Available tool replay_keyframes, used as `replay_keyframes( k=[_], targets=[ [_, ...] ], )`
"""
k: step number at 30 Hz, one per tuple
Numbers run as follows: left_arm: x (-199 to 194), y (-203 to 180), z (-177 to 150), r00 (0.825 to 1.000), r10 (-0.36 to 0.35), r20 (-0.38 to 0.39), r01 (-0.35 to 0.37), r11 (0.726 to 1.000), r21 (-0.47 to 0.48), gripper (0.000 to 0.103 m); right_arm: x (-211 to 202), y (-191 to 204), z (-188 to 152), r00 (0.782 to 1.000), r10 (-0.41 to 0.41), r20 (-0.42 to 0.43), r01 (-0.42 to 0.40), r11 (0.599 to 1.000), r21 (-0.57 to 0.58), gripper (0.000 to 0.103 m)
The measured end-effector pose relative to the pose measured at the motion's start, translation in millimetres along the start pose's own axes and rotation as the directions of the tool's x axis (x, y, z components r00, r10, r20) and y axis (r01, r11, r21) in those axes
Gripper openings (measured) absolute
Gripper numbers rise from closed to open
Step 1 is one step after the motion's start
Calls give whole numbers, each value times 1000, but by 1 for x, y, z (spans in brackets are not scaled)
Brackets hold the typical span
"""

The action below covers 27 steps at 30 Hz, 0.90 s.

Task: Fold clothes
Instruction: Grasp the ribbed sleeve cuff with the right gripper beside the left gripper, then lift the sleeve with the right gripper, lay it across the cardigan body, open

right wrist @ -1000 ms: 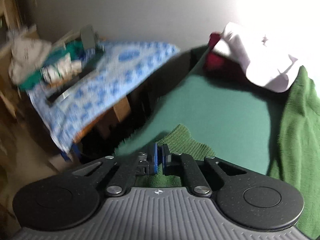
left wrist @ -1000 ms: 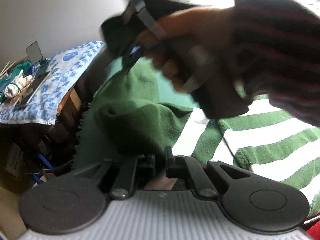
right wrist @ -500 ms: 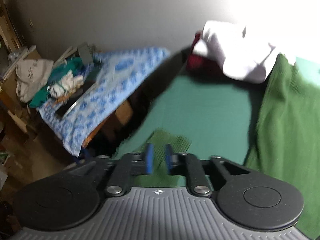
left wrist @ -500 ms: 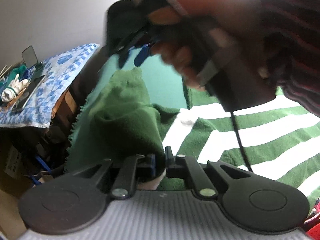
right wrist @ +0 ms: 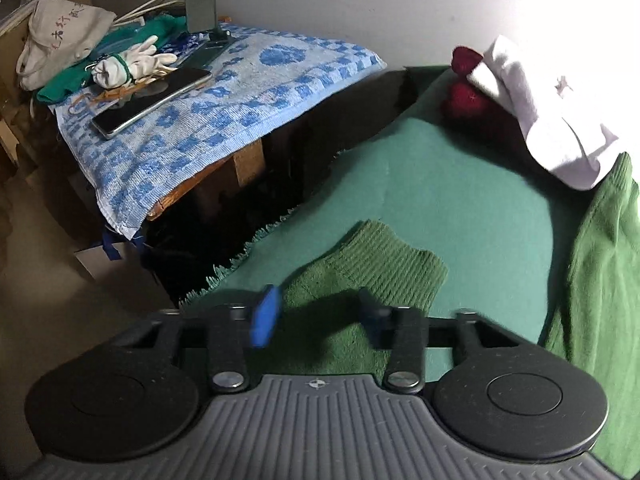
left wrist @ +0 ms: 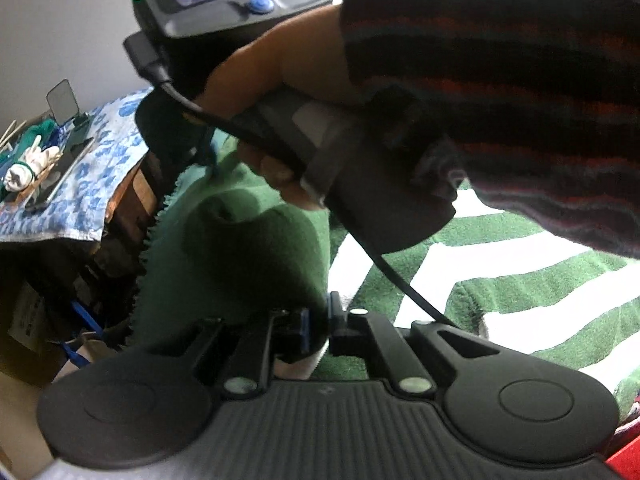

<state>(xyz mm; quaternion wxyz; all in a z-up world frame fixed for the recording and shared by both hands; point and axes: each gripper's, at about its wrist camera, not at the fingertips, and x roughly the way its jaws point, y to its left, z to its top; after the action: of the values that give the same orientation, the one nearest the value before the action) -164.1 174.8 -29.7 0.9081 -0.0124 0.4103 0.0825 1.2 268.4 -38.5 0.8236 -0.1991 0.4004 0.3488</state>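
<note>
A green sweater with white stripes [left wrist: 520,280] lies on the teal blanket [right wrist: 440,184]. Its plain green sleeve [left wrist: 256,256] bunches up in front of my left gripper [left wrist: 318,322], which is shut on the sleeve fabric. In the right wrist view the sleeve's ribbed cuff [right wrist: 384,264] lies flat on the blanket. My right gripper [right wrist: 316,312] hangs open just above the cuff with nothing between its fingers. In the left wrist view a hand [left wrist: 280,92] in a dark striped sleeve holds the right gripper's body over the sweater. More green sweater [right wrist: 600,272] lies at the right.
A side table under a blue-patterned towel [right wrist: 224,96] stands left of the bed, with a phone [right wrist: 152,100], white gloves [right wrist: 128,64] and a small mirror [right wrist: 200,8] on it. A white garment [right wrist: 548,108] and a red one [right wrist: 464,92] lie at the blanket's far end.
My right gripper opened and let go of the sleeve cuff, which now lies flat on the blanket. It lifted back a little. The left gripper kept its hold on the sleeve.
</note>
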Motion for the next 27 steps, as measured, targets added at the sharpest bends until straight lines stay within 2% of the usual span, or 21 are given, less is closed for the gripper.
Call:
replay_keyframes(
  k=[1, 4, 13, 17, 22, 27],
  targets=[
    [0, -1, 0, 1000, -1, 0, 1, 1000, 2, 0, 0, 1, 0, 1000, -9, -2, 9, 1000, -2, 5],
    [0, -1, 1, 1000, -7, 0, 7, 1000, 6, 0, 1, -2, 1, 1000, -1, -1, 1, 1000, 16, 2],
    [-2, -1, 10, 1000, -7, 5, 7, 1000, 11, 0, -22, -18, 3, 998, 13, 65, -17, 997, 69, 1],
    [-1, -4, 14, 1000, -5, 4, 5, 1000, 18, 1, -45, -41, 3, 992, 22, 125, -42, 987, 158, 1],
    [-4, -10, 18, 999, -34, 6, 34, 999, 23, 4, -90, -84, 3, 969, 46, 242, -120, 947, 299, 1],
    [-5, -24, 18, 999, -49, 7, 48, 998, 47, 11, -136, -125, -3, 923, 44, 383, -196, 909, 367, 1]
  ],
)
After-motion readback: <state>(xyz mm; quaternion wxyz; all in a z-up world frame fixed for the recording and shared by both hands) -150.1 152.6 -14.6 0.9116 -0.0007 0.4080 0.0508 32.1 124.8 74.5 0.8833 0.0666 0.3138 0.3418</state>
